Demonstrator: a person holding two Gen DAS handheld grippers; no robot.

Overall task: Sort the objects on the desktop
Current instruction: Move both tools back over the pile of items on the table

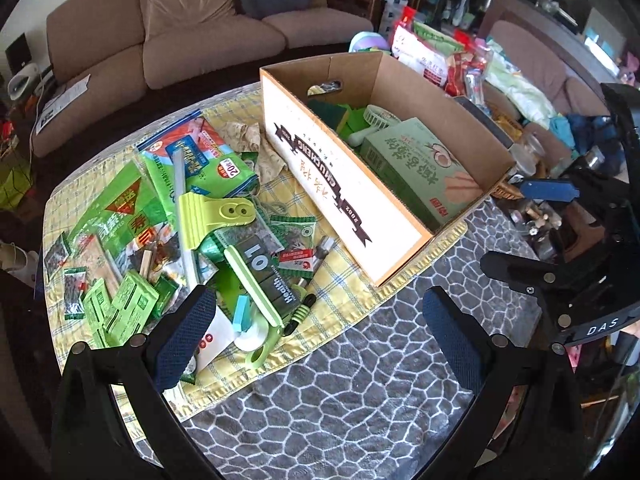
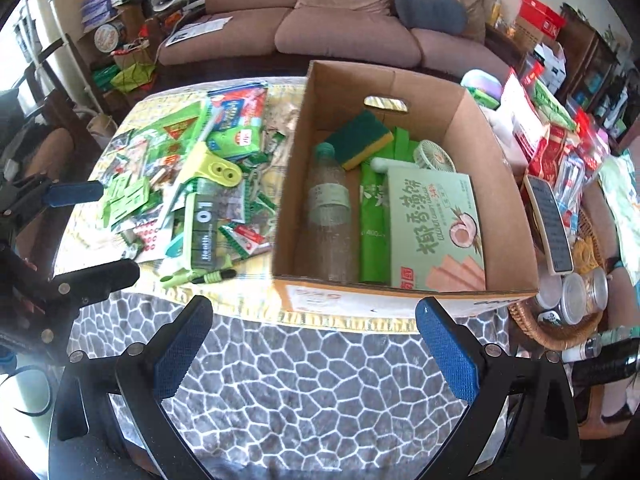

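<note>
Your left tool (image 1: 316, 332) and right tool (image 2: 314, 344) both hang spread and empty over the counter (image 2: 300, 384). Beyond them, the green pile (image 1: 180, 240) is still unsorted; the cardboard box (image 2: 496, 184) already holds a bottle (image 2: 330, 216), sponge (image 2: 362, 138) and wafer box (image 2: 434, 228).

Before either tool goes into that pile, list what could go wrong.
1. The loose pile is layered: the lime clip rests on packets, so closing on it may drag or scatter its neighbours.
2. The green pen lies at the edge of the yellow cloth and could roll away if nudged.
3. The cardboard box is already crowded with a bottle, sponge and wafer box; dropped items may land awkwardly.
</note>
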